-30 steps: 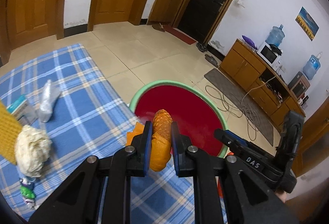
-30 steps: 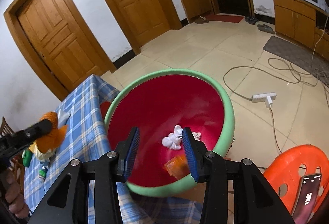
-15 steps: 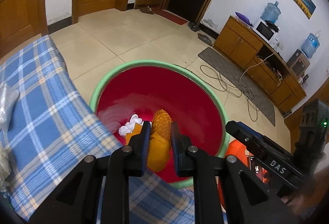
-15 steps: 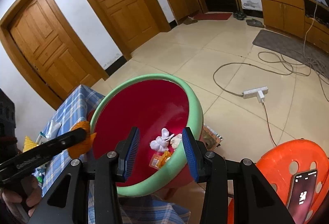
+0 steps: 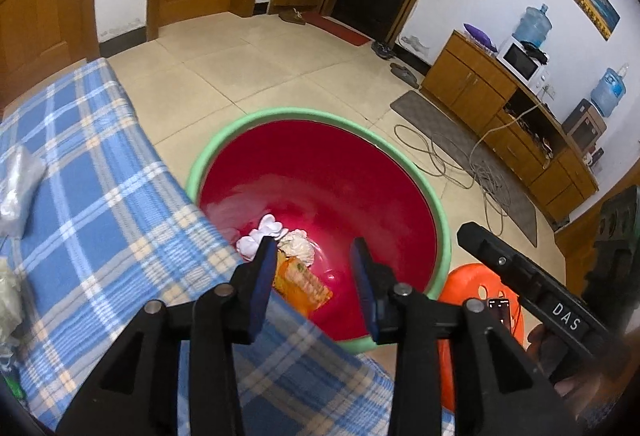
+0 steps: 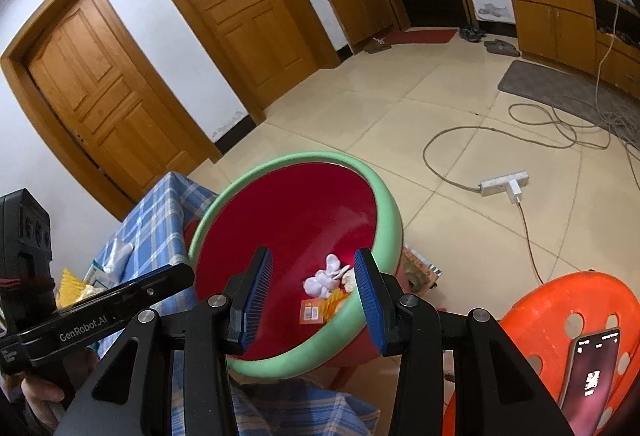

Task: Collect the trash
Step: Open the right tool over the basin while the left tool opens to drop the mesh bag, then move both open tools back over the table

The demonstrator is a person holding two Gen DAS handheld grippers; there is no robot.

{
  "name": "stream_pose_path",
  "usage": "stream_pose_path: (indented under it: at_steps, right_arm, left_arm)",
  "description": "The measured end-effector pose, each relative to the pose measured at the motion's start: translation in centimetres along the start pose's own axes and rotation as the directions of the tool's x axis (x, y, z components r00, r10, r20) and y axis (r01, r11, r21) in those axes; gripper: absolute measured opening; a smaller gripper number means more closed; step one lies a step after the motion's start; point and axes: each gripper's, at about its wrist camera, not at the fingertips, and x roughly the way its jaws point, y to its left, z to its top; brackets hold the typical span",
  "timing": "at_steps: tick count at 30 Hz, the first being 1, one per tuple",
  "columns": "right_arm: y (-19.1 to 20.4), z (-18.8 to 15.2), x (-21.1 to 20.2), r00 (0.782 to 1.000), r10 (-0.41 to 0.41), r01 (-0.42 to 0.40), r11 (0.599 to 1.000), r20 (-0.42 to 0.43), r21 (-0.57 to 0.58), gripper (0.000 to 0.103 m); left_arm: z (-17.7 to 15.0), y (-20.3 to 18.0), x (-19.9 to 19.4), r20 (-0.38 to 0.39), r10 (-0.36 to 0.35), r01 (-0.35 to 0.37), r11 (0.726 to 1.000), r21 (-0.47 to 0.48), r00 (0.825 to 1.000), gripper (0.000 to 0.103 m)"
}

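Observation:
A red basin with a green rim (image 5: 224, 139) stands beside the blue plaid table (image 5: 100, 195); it also shows in the right wrist view (image 6: 384, 203). In it lie an orange wrapper (image 5: 304, 282), white crumpled tissue (image 5: 260, 236) and a beige wad (image 5: 298, 246). My left gripper (image 5: 314, 284) is open and empty above the basin's near edge. My right gripper (image 6: 314, 296) is open and empty over the basin, above the tissue (image 6: 324, 280) and an orange packet (image 6: 312, 312).
A clear plastic bag (image 5: 20, 187) lies on the table at left, with more trash at the left edge. An orange stool (image 6: 568, 320) with a phone (image 6: 592, 372) stands right of the basin. Cables and a power strip (image 6: 504, 187) lie on the floor.
My left gripper opened over the basin and the orange wrapper it held now lies inside. The right gripper stayed open and shifted slightly.

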Motion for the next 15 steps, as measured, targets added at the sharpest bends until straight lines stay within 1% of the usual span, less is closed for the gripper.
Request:
stream_pose_path:
  at_steps: [1,2,5,10,15]
  right_arm:
    - [0.2,0.0,-0.1,1.000,0.005,-0.005,1.000,0.000,-0.004,0.045]
    - [0.4,-0.1,-0.3,1.000,0.010,-0.010,1.000,0.001,-0.007,0.044]
    - [1.2,-0.2,-0.7,1.000,0.031,-0.031,0.999,0.002,-0.020,0.044]
    - [2.7,-0.6,-1.3,0.998,0.065,-0.066,0.997,-0.007,-0.048,0.045]
    - [4.0,-0.9,-1.3,0.996,0.082,-0.083,0.994,-0.020,-0.066,0.051]
  left_arm:
    - [-0.1,0.2,-0.5,0.008,0.007,-0.007,1.000,-0.006,1.000,0.047]
    - [-0.3,0.4,-1.0,0.015,0.018,-0.018,1.000,-0.008,1.000,0.048]
    - [-0.6,0.7,-2.0,0.021,0.042,-0.042,0.999,-0.004,0.999,0.048]
    - [-1.3,2.1,-4.1,0.047,0.082,-0.081,0.996,-0.024,0.996,0.048]
    - [-1.7,4.0,-6.2,0.075,0.128,-0.124,0.991,-0.051,0.989,0.048]
